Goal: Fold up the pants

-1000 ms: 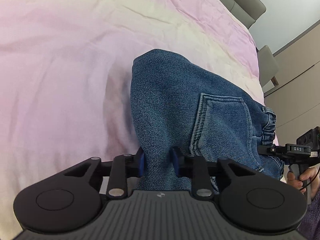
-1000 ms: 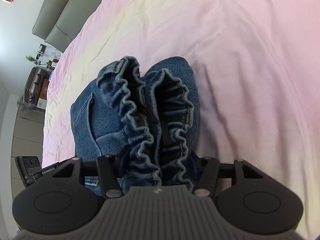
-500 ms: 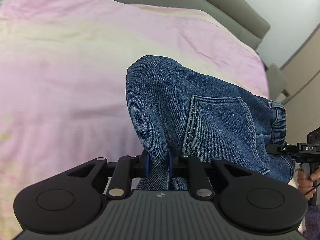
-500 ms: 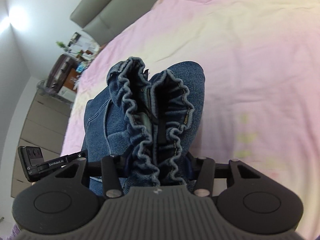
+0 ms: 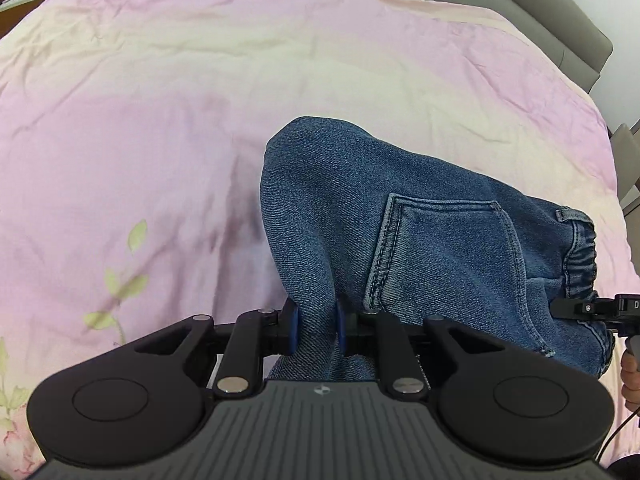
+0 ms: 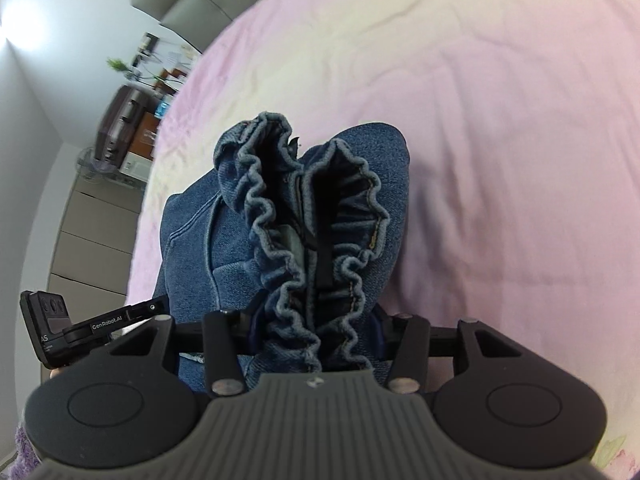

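Take the back pocket [image 5: 436, 256] as your marker. Your left gripper [image 5: 314, 326] is clamped on a fold of the denim pants [image 5: 360, 200] just to the left of that pocket's lower corner, blue pads [image 5: 291, 327] pressing a narrow ridge of cloth from both sides. The pants look lifted above the pink bed cover [image 5: 160, 120], bulging away from the pocket toward the grey headboard [image 5: 560, 28].

To the right of the pocket lies the gathered elastic waistband [image 5: 580, 256], and that is where your right gripper [image 6: 314, 334] has its hold: its fingers are closed on the ruffled waistband [image 6: 280, 248], both layers bunched between them. In the right wrist view the pocket seam [image 6: 208, 248] sits left of the ruffles, with the left tool's body [image 6: 52, 328] further left again.

You appear to be carrying the garment, already doubled, to lay it down. To do this well:

- Keep both grips level so the pocket side hangs flat, not twisted.
- Draw your hands gently apart until the sag between pocket and waistband goes taut.
- Lower the far, rounded end onto the cover first, then pull back toward yourself so the cloth lays out smooth.
- The right hold is thick and springy; I'd judge it likeliest to slip, so don't ease it until the denim rests on the bed.
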Demonstrator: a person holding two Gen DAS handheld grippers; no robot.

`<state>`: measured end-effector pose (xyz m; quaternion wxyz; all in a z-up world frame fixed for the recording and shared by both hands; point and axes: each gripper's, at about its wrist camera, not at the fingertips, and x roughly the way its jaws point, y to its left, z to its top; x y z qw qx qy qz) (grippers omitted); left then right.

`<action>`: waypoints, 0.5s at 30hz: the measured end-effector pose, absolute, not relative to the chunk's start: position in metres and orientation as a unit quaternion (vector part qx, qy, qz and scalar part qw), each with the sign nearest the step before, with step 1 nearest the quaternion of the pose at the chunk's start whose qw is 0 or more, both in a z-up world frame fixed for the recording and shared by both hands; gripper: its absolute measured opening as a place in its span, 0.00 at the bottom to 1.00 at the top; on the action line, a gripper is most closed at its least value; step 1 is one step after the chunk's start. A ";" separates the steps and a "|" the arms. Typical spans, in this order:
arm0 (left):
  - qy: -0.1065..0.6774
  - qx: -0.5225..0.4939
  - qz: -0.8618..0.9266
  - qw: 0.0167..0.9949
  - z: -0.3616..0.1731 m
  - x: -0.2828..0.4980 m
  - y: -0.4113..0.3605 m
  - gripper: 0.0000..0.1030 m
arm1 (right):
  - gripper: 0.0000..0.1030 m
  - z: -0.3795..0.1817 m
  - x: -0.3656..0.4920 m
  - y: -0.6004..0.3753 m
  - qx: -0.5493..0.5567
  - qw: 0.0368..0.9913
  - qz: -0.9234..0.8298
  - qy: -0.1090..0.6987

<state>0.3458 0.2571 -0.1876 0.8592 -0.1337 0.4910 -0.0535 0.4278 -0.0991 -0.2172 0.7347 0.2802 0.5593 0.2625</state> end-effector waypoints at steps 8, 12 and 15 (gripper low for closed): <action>0.498 -0.082 -0.012 0.863 -0.178 0.343 0.247 0.39 | 0.68 -0.210 0.436 -0.083 0.219 0.757 0.215 0.577; 0.483 -0.064 0.004 0.874 -0.152 0.324 0.241 0.45 | 0.71 -0.176 0.420 -0.095 0.167 0.800 0.200 0.540; 0.452 -0.035 0.021 0.891 -0.124 0.300 0.227 0.45 | 0.71 -0.138 0.401 -0.095 0.132 0.827 0.212 0.504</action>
